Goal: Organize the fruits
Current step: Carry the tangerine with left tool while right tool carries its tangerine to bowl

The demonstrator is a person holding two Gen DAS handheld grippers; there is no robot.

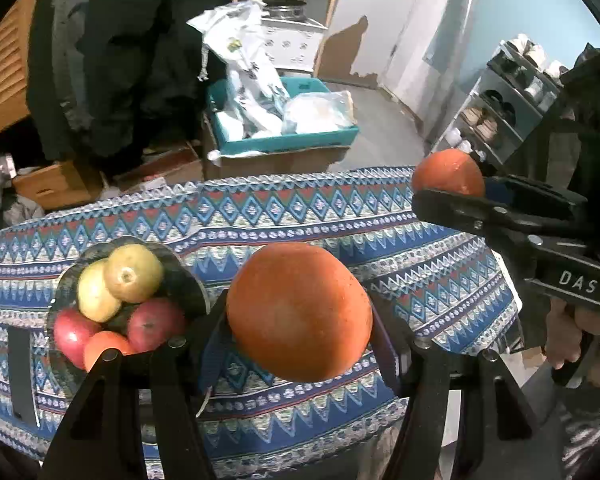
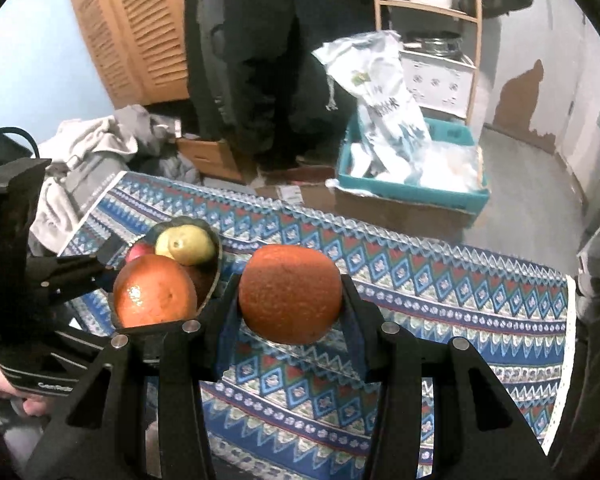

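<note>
My left gripper (image 1: 300,322) is shut on a large orange (image 1: 298,310), held above the patterned tablecloth (image 1: 380,216). The same orange (image 2: 154,292) shows at the left of the right wrist view. My right gripper (image 2: 290,300) is shut on a second orange (image 2: 290,292), also off the table. That fruit (image 1: 448,172) appears at the right of the left wrist view, between the right gripper's fingers (image 1: 440,202). A dark bowl (image 1: 192,280) on the table's left holds two yellow-green pears (image 1: 134,268), two red apples (image 1: 156,322) and a small orange (image 1: 106,346). The bowl (image 2: 216,248) sits just behind the left-hand orange.
A dark flat strip (image 1: 20,376) lies on the cloth near the bowl. Beyond the table a teal crate (image 1: 284,140) of plastic bags rests on a cardboard box. A person in dark clothes (image 2: 268,60) stands behind. A shoe rack (image 1: 508,108) is at the right.
</note>
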